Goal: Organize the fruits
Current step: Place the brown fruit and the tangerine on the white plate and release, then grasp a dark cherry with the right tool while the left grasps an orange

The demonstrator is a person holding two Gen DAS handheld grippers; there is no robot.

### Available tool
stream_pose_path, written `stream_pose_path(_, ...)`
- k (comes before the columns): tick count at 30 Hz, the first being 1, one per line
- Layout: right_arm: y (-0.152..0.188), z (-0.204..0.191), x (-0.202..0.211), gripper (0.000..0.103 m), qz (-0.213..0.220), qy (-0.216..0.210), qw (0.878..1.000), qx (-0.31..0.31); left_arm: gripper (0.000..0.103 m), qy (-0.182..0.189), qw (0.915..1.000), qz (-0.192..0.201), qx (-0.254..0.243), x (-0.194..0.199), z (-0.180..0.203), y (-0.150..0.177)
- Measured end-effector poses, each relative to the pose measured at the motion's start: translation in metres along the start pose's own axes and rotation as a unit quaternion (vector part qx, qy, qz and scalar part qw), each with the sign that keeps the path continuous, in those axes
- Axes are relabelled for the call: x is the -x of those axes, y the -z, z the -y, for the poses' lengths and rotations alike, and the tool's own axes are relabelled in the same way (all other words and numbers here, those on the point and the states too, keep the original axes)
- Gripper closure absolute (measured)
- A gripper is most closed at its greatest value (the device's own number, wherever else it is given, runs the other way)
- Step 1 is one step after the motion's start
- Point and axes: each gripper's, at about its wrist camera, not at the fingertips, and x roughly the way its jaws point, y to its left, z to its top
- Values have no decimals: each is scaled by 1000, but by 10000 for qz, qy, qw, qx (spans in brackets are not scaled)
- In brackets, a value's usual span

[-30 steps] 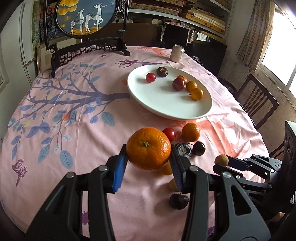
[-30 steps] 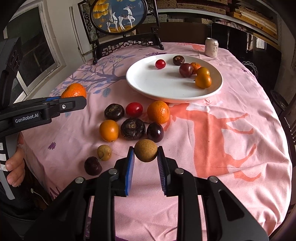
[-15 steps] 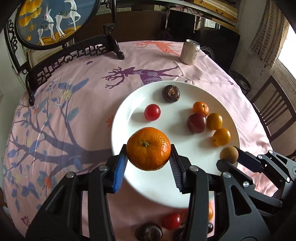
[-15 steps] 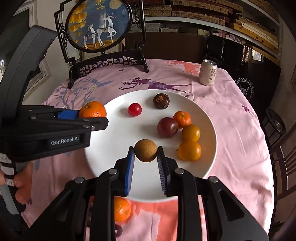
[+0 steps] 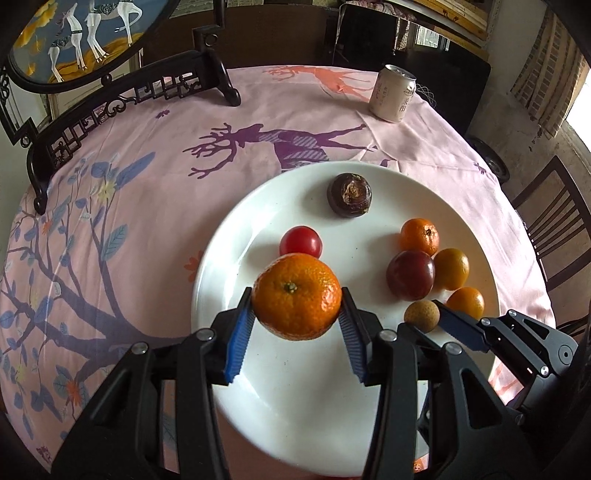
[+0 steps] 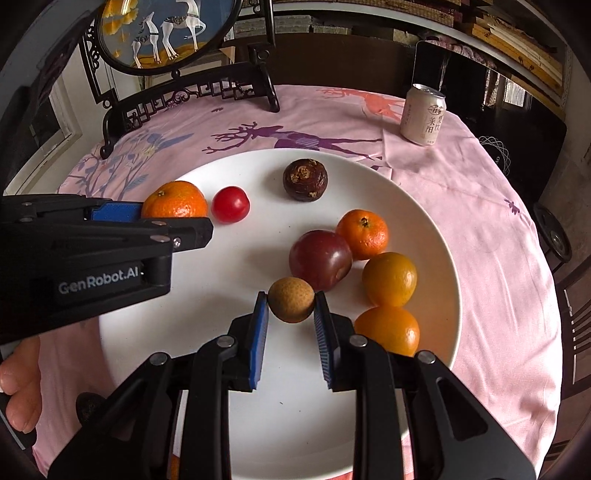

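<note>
Since the frame a second ago both grippers have carried their fruit from the near tablecloth to over the white plate [image 5: 369, 424]; since half a second ago they sit a bit further in. The left gripper [image 5: 296, 328] is clamped on a big mandarin [image 5: 297, 296], blue pads [image 5: 239, 343] pressed on both sides, held over the plate's left-centre, just in front of the red cherry tomato [image 5: 300, 242]. From the right wrist view the same mandarin [image 6: 174, 200] shows beside the tomato [image 6: 230, 204]; whether it touches the plate cannot be told. The right gripper [image 6: 290, 326] is closed on a small tan longan [image 6: 291, 300], hovering low just in front of the dark red plum [image 6: 320, 259]. In the left view the longan [image 5: 422, 315] sits at the right gripper's tip, near the plum [image 5: 410, 274].

Already lying on the plate: small mandarin [image 6: 362, 233] touching the plum, two orange kumquat-like fruits [image 6: 389, 279] [image 6: 388, 329] on the right side, one behind the other, and a dark brown wrinkled fruit [image 6: 305, 179] alone toward the far rim. Plate rests on a pink deer-print tablecloth [image 5: 147, 184]. Drink can [image 6: 423, 115] upright at the far right, well apart from the plate. Ornate framed deer screen [image 6: 162, 33] stands at the far left.
</note>
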Motion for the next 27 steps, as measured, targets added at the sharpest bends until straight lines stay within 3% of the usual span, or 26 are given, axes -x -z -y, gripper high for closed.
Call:
stream_pose_path(2,0,2,4,66,38,60,10000,-49,57,58,10000,43,32,9,-2,2)
stream_pose_path(3,1,3,11,56,103,91,9999,-55,51,111,9998,132,39,17,-4,4)
stream_pose_path(4,2,3,20,49,216,134,9997,-49,44,150,9995,257,40,29,-6,7)
stream_pose_path(5,4,4,32,46,379,208,9991,-38,28,198,9990,398,56,42,-8,12)
stream_pose_path(6,7,4,45,46,507,281,9983,-7,21,287,9978,587,65,58,-11,19)
stream_pose_path(10,42,1,96,38,679,409,9968,7,15,321,9914,1265,-39,122,-21,64)
stream_pose_path(12,69,-1,116,22,687,344,9970,-131,13,224,9889,1466,-18,144,-27,94)
stream_pose_path(14,99,-6,133,16,741,134,9968,-283,13,208,9875,1562,32,158,-34,126)
stream_pose_path(19,146,-29,150,16,624,-110,9974,-348,13,103,9871,1568,307,169,-52,186)
stream_pose_path(27,157,-53,150,16,530,16,9986,-45,13,123,9906,1271,493,167,-65,231)
